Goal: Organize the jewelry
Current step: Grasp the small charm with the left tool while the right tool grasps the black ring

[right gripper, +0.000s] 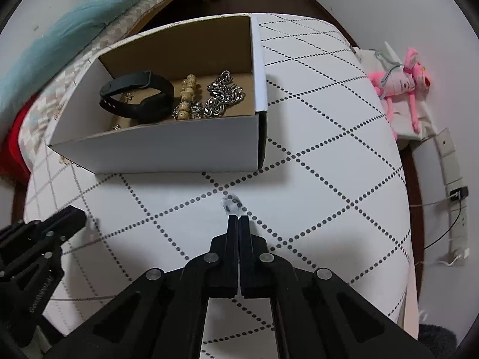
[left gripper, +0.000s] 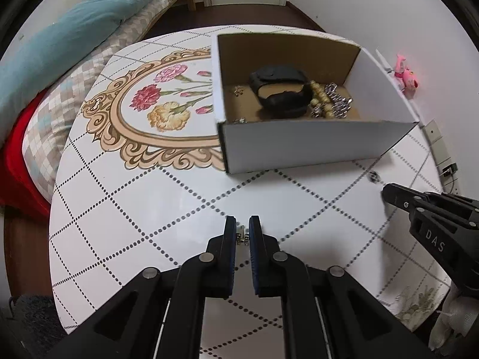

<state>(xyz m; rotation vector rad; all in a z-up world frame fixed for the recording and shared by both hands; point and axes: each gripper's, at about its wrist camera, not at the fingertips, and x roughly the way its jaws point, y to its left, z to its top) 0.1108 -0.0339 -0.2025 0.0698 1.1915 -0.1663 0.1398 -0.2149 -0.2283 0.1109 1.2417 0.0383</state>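
Note:
A white cardboard box [left gripper: 299, 146] [right gripper: 167, 152] stands on the table and holds a black watch band [left gripper: 280, 92] [right gripper: 137, 98], a beige bead bracelet [left gripper: 320, 98] [right gripper: 186, 97] and a silver chain [left gripper: 338, 101] [right gripper: 223, 94]. My left gripper [left gripper: 242, 233] is nearly closed around a small silver earring [left gripper: 242, 236] on the table. My right gripper [right gripper: 239, 224] is shut and empty, its tips just short of a small clear earring [right gripper: 230, 203] on the table, which also shows in the left wrist view [left gripper: 373, 176].
The round table [left gripper: 149, 209] [right gripper: 329, 149] has a white dotted-diamond cloth with a floral medallion [left gripper: 161, 104]. A bed with a teal blanket [left gripper: 74, 30] lies to the left. A pink plush toy [right gripper: 401, 83] and a power strip [right gripper: 455, 197] are on the right.

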